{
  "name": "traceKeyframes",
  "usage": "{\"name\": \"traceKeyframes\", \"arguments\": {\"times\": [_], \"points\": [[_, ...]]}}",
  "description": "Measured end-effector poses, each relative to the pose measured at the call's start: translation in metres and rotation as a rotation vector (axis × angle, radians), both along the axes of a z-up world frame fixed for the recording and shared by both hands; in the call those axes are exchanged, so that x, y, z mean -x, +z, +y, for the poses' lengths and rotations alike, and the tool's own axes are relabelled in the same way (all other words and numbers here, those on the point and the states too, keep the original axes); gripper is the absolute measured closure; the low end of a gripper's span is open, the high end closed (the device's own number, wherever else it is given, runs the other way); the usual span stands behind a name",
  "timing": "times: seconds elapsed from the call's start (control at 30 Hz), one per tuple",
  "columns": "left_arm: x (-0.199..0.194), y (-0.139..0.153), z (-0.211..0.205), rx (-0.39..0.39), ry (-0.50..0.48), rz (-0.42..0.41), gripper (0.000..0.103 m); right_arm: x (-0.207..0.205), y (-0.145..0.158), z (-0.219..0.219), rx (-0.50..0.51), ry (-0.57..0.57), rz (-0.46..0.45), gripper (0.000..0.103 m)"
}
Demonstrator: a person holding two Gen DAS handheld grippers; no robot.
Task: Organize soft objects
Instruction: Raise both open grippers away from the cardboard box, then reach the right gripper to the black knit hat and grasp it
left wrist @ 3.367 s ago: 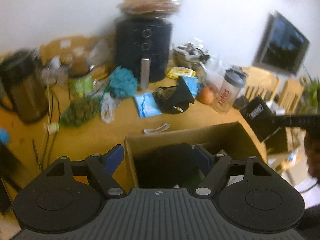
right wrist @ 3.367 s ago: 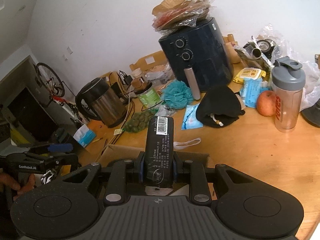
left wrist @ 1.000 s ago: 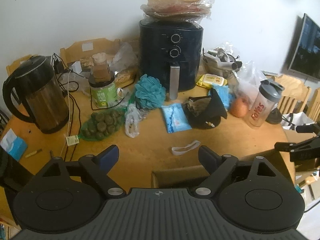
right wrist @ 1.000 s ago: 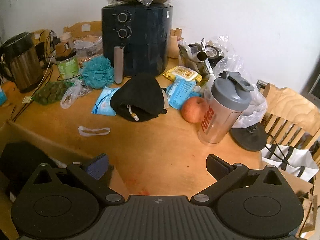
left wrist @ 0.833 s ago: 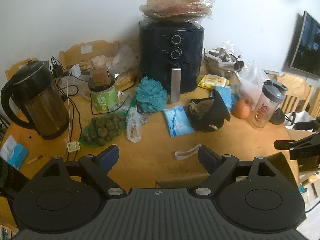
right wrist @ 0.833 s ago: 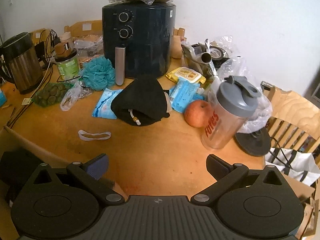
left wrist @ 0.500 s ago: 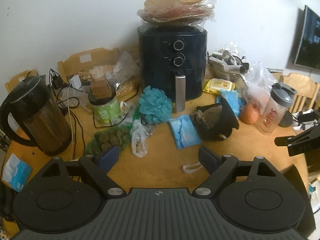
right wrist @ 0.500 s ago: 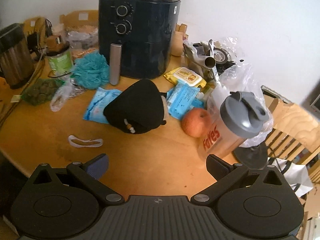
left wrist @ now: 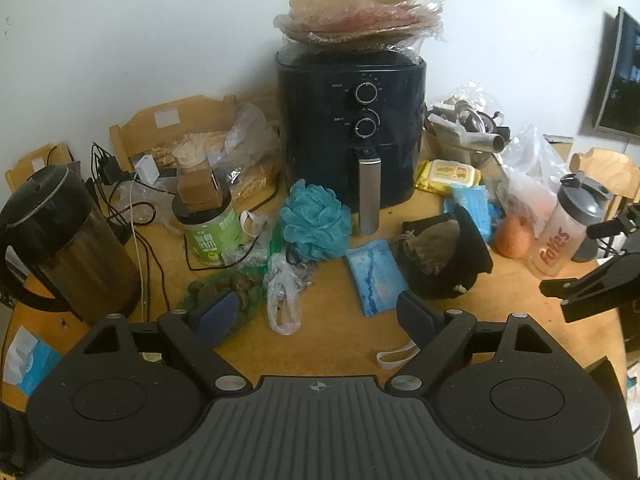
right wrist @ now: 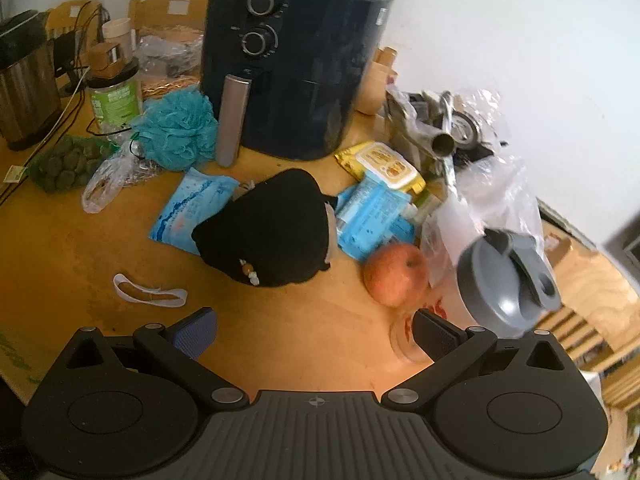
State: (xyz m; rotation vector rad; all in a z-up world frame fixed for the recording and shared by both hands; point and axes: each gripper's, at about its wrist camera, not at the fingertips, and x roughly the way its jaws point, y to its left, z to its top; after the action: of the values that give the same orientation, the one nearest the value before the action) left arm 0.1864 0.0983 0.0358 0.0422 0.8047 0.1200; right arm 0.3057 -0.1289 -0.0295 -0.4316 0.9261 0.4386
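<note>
Black cloth, a soft pouch, is seen lying on the wooden table between a blue packet and an apple, in front of the air fryer. The right gripper is held spread wide and empty above the table. The left gripper is likewise spread wide and empty, near a teal bath sponge.

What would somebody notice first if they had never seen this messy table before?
Probably the big dark air fryer at the back by the wall, with bagged paper liners piled on top. Right in front sits a fluffy teal bath pouf, and further forward a black drawstring pouch with a red apple beside it.
</note>
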Motion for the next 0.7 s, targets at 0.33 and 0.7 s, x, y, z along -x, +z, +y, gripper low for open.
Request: {"name": "traceKeyframes", "arguments": {"times": [0.33,0.7], "points": [[0.005,-0.009,0.001,0.036,0.011,0.042,0.016,-0.013,-0.018,0.037,0.008,0.208,-0.037,0.0],[0.024,-0.015,0.018,0.109,0.078,0.053,0.016,0.018,-0.06,0.105,0.312,0.647,-0.305,0.0]]}}
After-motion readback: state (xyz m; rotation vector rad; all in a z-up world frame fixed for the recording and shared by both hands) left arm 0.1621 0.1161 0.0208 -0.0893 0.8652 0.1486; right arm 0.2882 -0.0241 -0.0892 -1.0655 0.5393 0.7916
